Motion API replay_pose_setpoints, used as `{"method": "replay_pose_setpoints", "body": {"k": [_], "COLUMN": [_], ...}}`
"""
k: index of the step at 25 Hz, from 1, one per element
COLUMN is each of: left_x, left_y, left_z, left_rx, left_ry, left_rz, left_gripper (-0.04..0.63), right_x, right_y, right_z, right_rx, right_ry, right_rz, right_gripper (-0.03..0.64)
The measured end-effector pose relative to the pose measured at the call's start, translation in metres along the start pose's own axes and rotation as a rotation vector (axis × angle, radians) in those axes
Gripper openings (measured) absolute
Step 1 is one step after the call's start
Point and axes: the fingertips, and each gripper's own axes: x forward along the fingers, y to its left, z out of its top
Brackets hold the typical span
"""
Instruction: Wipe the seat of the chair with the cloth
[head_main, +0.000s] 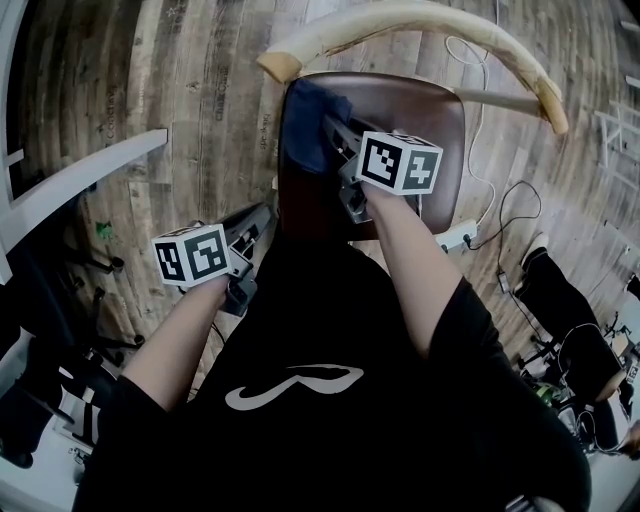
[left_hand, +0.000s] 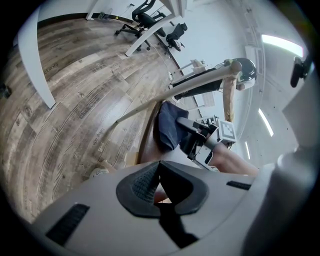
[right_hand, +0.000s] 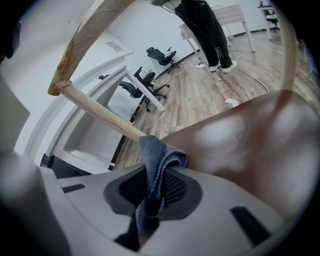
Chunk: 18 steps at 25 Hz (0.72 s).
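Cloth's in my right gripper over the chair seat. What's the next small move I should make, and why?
Probably drag the right gripper rightward across the seat, with the cloth pressed down. Its jaws are clamped on the cloth, which sits near the seat's left edge in the head view, so most of the brown surface lies to its right.

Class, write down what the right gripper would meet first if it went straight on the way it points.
Probably the wooden rail just beyond the cloth that the right gripper grips. Depth is unclear, so it might skim the seat first.
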Motion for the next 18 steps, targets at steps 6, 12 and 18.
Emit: {"method": "replay_pose_setpoints", "body": {"k": [6,12,18], "left_x": [0.000,0.003,0.004], "left_y": [0.003,0.000,-0.004], "left_z": [0.001,0.001,0.000], "left_rx": [0.002,0.013,0.027], "left_ry": [-0.001,0.016,0.035], "left_rz": [0.015,0.017,0.005], "left_gripper": [0.014,0.014,0.014], "right_x": [-0.010,-0.028,-0.048], "right_y": [-0.018,-0.041,-0.064], "right_z": [0.005,0.010,0.015], "right_rx": [0.007,0.013,0.018], "right_ry": [-0.011,-0.030,-0.058], "right_rz": [-0.032,-0.081,-0.139], "right_gripper": [0.052,0.052,0.052]}}
